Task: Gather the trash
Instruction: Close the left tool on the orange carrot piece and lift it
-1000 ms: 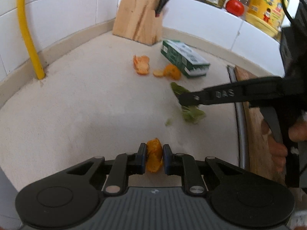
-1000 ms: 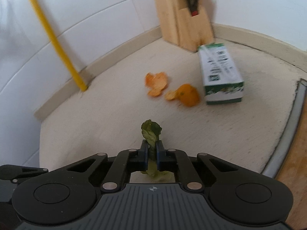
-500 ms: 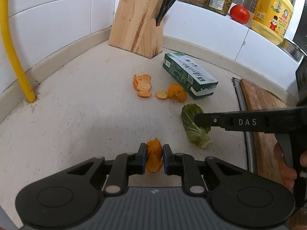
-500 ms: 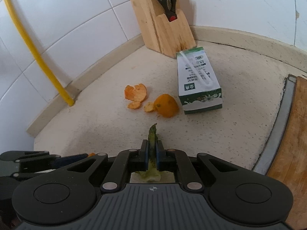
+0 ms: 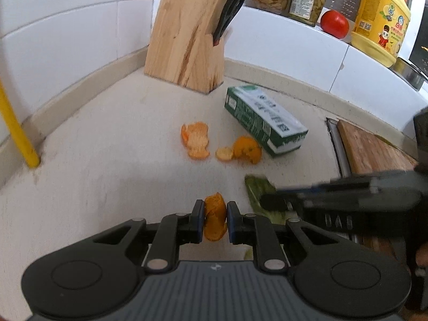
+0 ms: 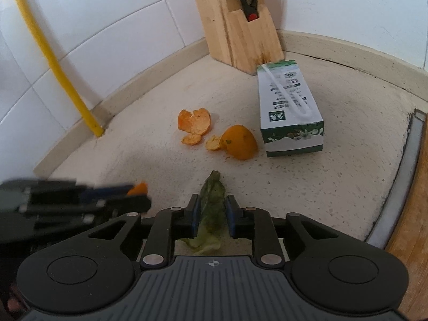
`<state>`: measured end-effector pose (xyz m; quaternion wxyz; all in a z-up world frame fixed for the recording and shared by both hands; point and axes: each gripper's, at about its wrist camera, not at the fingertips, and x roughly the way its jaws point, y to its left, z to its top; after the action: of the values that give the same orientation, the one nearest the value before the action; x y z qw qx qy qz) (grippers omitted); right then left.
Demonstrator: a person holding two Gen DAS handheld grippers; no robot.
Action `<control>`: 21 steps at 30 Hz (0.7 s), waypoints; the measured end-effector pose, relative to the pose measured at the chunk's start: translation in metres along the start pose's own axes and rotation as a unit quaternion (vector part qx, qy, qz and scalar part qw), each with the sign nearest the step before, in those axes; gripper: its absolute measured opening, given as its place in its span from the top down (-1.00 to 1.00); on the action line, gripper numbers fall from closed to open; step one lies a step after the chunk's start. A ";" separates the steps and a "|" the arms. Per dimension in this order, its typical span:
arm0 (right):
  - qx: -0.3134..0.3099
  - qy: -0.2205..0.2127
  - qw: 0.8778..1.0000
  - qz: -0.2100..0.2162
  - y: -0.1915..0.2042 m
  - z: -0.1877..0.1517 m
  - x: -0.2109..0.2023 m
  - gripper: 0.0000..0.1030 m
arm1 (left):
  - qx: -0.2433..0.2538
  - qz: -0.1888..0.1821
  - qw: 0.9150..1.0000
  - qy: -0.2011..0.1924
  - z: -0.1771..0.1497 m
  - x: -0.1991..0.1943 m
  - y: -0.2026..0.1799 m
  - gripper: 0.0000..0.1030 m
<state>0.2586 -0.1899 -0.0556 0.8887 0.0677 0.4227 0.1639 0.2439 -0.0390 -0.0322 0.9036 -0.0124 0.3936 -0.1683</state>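
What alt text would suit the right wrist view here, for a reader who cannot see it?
The right gripper holds a green lettuce leaf between its fingers above a speckled countertop. Ahead lie orange peel pieces, a green and white carton on its side and a wooden knife block against white tiles. At left, the left gripper holds another orange peel.

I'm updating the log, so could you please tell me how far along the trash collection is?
Nothing looks binned yet; no bin is in view. In hand: the left tool is shut on an orange peel piece, and the right tool has a lettuce leaf between its fingers, which look slightly apart. Left on the counter: the flat peel pieces, the domed peel and the milk carton.
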 end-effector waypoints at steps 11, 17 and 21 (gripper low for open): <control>0.038 -0.004 0.999 0.011 -0.014 -0.004 -0.010 0.80 | -0.030 0.006 0.999 -0.021 0.049 0.037 0.037 0.73; 0.054 -0.001 0.998 0.014 -0.020 -0.004 -0.007 0.80 | -0.008 0.019 0.999 -0.036 0.059 0.063 0.032 0.73; 0.057 0.000 0.998 0.019 -0.023 -0.002 -0.006 0.75 | 0.020 0.036 0.999 -0.031 0.061 0.080 0.030 0.54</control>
<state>0.2590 -0.2139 -0.0586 0.8804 0.1261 0.4296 0.1562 0.3476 -0.0424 -0.0512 0.9211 0.0148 0.3619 -0.1427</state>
